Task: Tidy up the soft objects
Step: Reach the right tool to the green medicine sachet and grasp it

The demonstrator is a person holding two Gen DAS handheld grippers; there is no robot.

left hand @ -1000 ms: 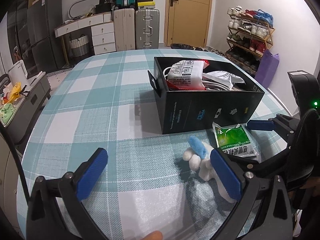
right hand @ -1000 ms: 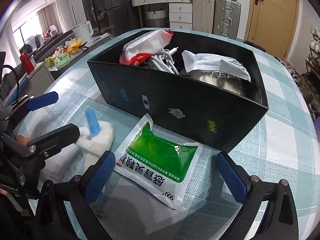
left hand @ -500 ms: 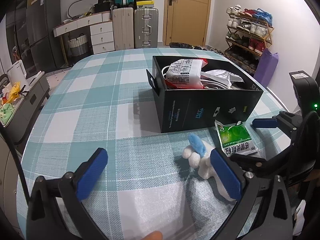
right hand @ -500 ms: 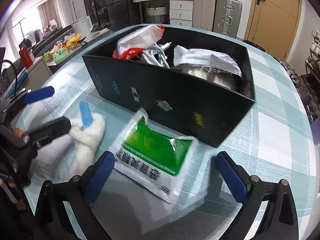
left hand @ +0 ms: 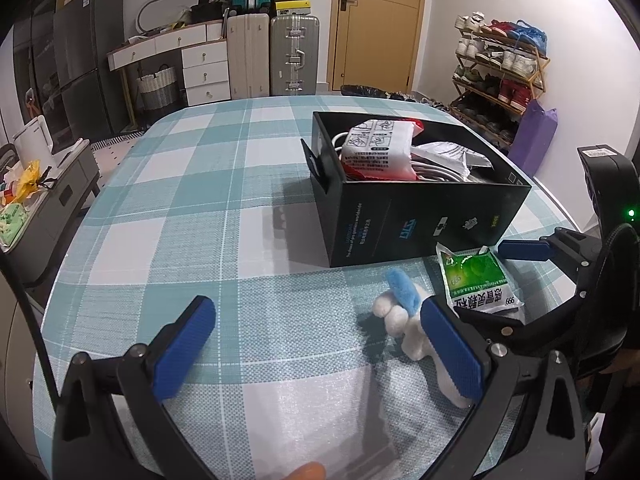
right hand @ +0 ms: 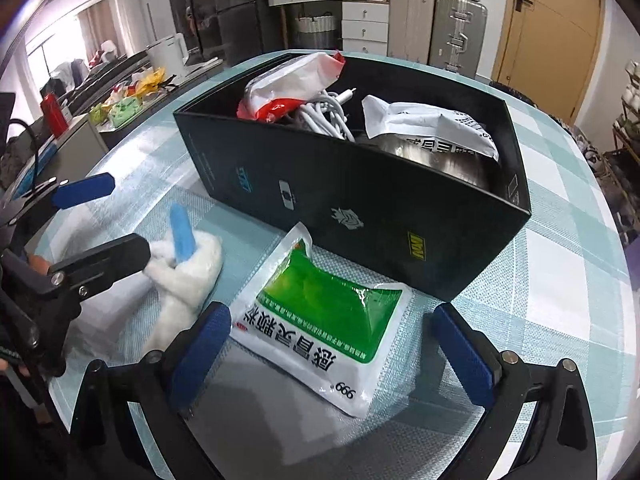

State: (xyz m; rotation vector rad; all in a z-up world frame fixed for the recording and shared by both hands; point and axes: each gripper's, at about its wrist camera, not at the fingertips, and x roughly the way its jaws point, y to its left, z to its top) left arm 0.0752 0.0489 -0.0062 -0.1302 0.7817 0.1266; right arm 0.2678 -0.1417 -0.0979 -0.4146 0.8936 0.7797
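A green and white soft pouch (right hand: 320, 320) (left hand: 476, 280) lies flat on the checked tablecloth, against the near wall of a black box (right hand: 360, 200) (left hand: 420, 216). My right gripper (right hand: 332, 356) is open and straddles the pouch's near end, one pad on each side, not closed on it. A white plush toy with a blue ear (left hand: 404, 312) (right hand: 184, 264) lies left of the pouch. My left gripper (left hand: 316, 348) is open over bare cloth, its right pad beside the plush. The box holds a red and white pack (left hand: 378, 152), white cables and a white bag.
The table edge (left hand: 60, 272) curves close on the left, with a low cabinet beyond it. Suitcases, drawers and a door stand at the back; a shoe rack (left hand: 500, 72) and purple bag stand to the right. Open tablecloth (left hand: 224, 184) stretches left of the box.
The right gripper has swung slightly around the pouch and drawn nearer to it. The left gripper has pulled back a little from the box. The pouch and plush lie where they were.
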